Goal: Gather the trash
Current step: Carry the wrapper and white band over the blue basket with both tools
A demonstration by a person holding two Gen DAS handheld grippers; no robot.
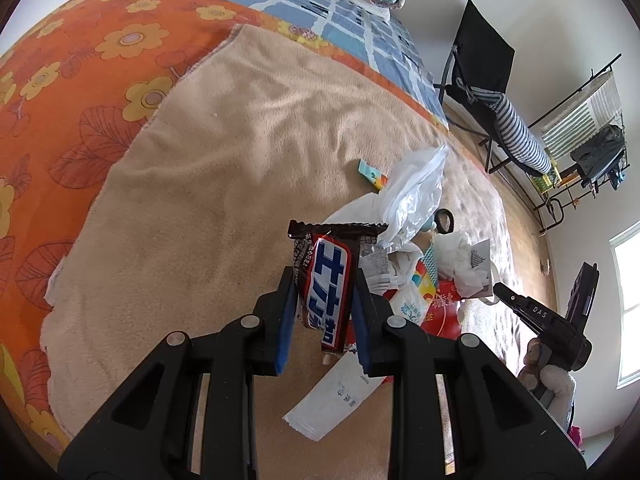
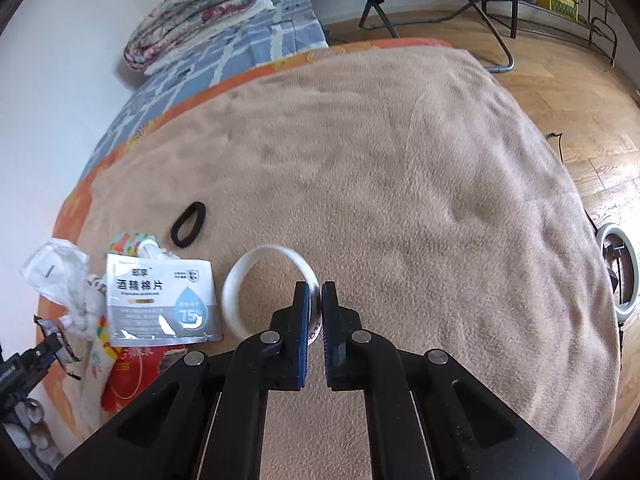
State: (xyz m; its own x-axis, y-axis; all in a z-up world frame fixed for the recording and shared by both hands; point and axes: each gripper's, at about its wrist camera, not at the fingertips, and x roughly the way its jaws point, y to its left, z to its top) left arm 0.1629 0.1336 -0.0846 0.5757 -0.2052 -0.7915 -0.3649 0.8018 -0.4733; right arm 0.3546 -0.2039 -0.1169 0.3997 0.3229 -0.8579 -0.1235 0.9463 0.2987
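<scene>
Both claws grip trash over the tan blanket (image 2: 400, 160) spread on the bed. Left gripper (image 1: 324, 276) pinches a brown candy bar wrapper (image 1: 326, 280) above the heap of bags and paper (image 1: 416, 264). Right gripper (image 2: 315, 286), nearly closed, clamps the white tape ring (image 2: 248, 276) beside an alcohol wipe packet (image 2: 160, 300).

One candy bar wrapper (image 1: 326, 286), one white ring (image 2: 269, 288), one black hair tie (image 2: 188, 230), one wipes packet (image 2: 162, 300), one white plastic bag (image 1: 412, 196), and two grippers, the left gripper (image 1: 325, 284) and the right gripper (image 2: 315, 292).
</scene>
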